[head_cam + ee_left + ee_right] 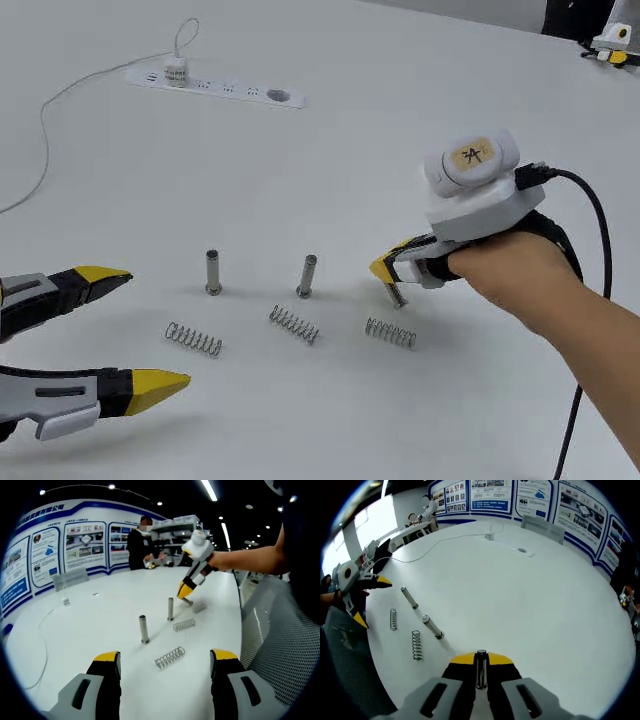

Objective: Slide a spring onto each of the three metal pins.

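Gaping wide at the near left of the white table [420,120], the left gripper [155,330] held nothing, one yellow-tipped jaw set farther and one nearer. Just right of that opening lay the left spring [193,339]. Its long axis ran roughly left to right, so it pointed toward the gap rather than lying across it. Beyond it the left pin [213,272] stood upright and bare. Next came the middle spring [294,324], flat on the table, with the middle pin [307,276] upright just beyond it, also bare. Further right, the right spring [390,333] lay flat on much the same left-to-right line. Just on its far side the right gripper [385,268] was clamped on the third pin [397,293], which leaned with its lower end at or close to the tabletop. The right gripper view showed that pin pinched between closed jaws. No spring sat on any pin, so the task looked barely begun. By position, the left gripper was much the nearer to the left spring and left pin. The right one probably had first to stand its pin upright.
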Motion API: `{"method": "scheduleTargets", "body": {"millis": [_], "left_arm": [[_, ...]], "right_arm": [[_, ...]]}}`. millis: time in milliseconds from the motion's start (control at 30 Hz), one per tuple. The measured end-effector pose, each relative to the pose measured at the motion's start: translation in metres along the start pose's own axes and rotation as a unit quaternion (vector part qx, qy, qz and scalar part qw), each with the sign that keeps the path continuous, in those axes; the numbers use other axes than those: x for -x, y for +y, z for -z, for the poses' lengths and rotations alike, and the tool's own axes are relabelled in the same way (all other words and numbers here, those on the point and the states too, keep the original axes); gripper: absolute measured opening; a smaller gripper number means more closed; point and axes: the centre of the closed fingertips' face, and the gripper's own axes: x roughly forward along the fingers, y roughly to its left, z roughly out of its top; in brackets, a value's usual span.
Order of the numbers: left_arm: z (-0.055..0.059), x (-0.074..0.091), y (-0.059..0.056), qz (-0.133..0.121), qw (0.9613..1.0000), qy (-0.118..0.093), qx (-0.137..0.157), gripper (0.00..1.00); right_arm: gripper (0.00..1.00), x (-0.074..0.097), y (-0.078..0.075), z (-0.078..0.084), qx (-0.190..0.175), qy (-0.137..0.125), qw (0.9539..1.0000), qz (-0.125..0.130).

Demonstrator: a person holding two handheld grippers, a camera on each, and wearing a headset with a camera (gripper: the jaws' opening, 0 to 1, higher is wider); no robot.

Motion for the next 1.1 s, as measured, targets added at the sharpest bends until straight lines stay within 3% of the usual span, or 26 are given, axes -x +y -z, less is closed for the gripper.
{"method": "scheduleTargets", "body": {"millis": [533, 1100], "left_arm": [[-0.001, 0.003, 0.001, 0.000, 1.0000, 0.001, -0.004, 0.74], [-0.005, 0.003, 0.000, 0.003, 0.9999, -0.001, -0.011, 0.73]], "right_arm": [[0.08, 0.009, -0.008, 0.000, -0.011, -0.019, 0.9998, 0.005], [0.08, 0.027, -0.008, 0.011, -0.023, -0.049, 0.9985, 0.008]]}}
